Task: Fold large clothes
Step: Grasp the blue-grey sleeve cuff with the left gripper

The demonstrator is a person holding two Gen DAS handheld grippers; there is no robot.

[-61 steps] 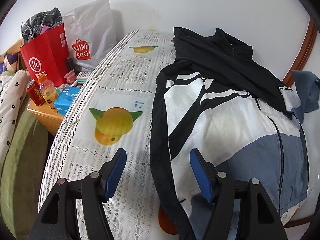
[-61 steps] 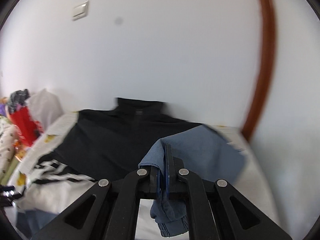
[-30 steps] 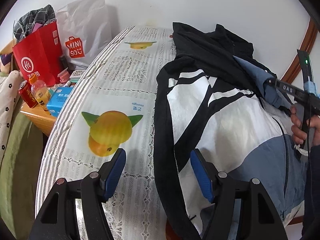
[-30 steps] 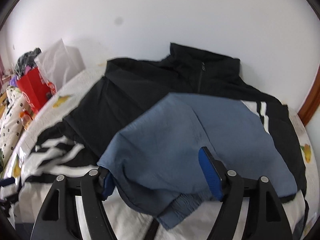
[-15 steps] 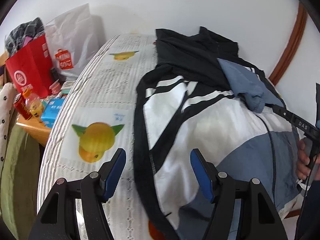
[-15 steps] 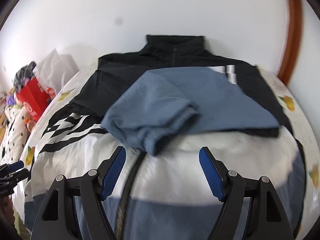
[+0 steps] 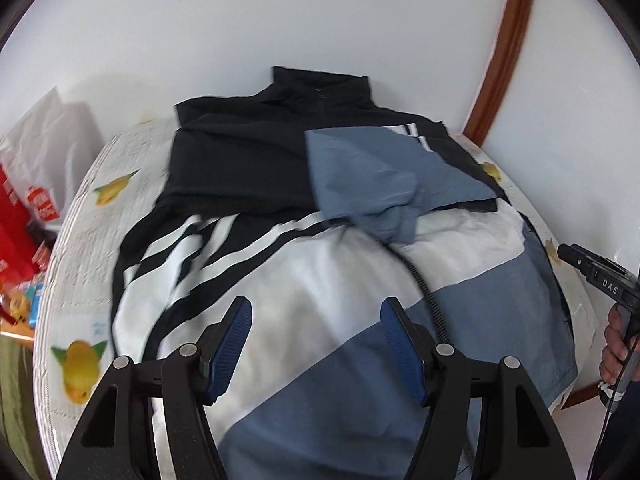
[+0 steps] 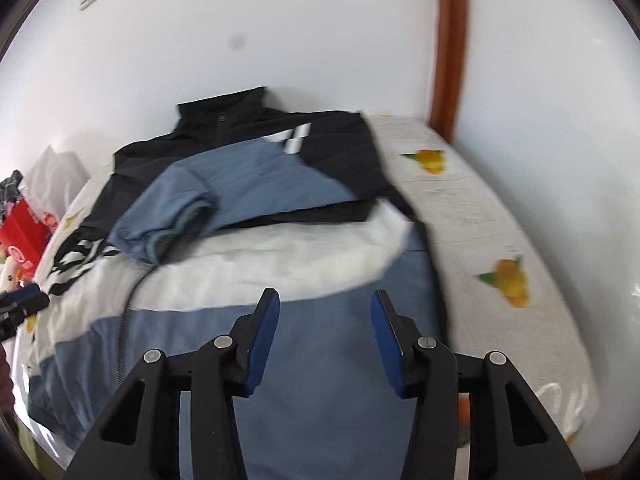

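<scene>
A large black, white and blue zip jacket [image 7: 304, 280] lies front up on the table, collar at the far wall. It also shows in the right wrist view [image 8: 288, 264]. Its blue right sleeve [image 7: 372, 184] lies folded across the chest, cuff near the zipper; the sleeve also shows in the right wrist view [image 8: 224, 196]. My left gripper [image 7: 316, 336] is open and empty above the jacket's lower left part. My right gripper [image 8: 324, 320] is open and empty above the blue hem area; its body shows at the right edge of the left wrist view [image 7: 600, 276].
The table wears a white cloth with fruit prints [image 8: 480, 216]. A red bag [image 7: 16, 216] and a white shopping bag [image 7: 48, 148] stand to the left, with small boxes. A white wall lies behind; a brown frame [image 8: 450, 40] rises at the right.
The right gripper laid the blue sleeve across the chest, opened and drew back toward the hem. The left gripper swung right from the tablecloth to over the jacket, staying open.
</scene>
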